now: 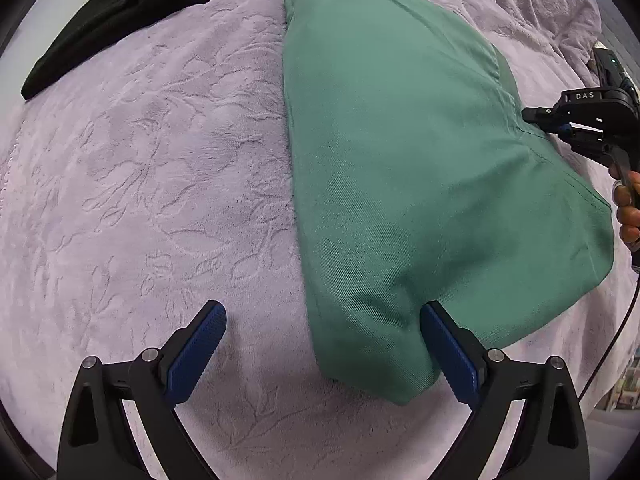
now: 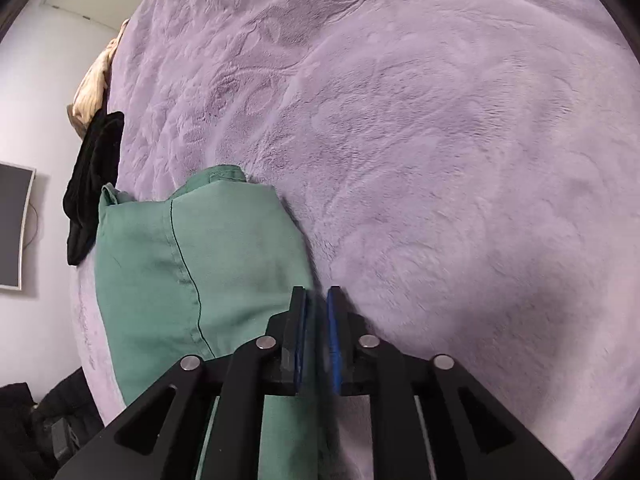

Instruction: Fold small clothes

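left hand-held gripper [image 1: 322,326]: black frame, blue ribbed pads, jaws spread wide, nothing clamped. pointing steeply down at a lilac plush bed cover [image 1: 160,184] with an embossed leaf pattern. left pad [image 1: 200,344] over bare cover; right pad [image 1: 448,352] over the near corner of a folded green cotton garment [image 1: 400,168], contact impossible to judge. garment lying flat on the bed, stretching away from this hand-held gripper and to its right, a dark seam near its far right edge. crumpled black cloth [image 1: 132,12] well beyond and to the left, apart from the green piece.

right hand-held gripper [image 2: 316,320]: jaws narrow, a slim gap between the blue pads [image 2: 332,332], no fabric caught in that gap. tips just off the right edge of the green garment, over the edge and the bare cover beside it. from the left wrist view, same tool [image 1: 580,120] at the garment's right edge, fingers of a person's hand [image 1: 628,208] wrapped round its handle. from the right wrist view, green garment to the left and ahead, black cloth past it at the bed's edge, a beige bundle [image 2: 94,84] further still, a grey-framed flat panel [image 2: 14,224] on the wall far left.
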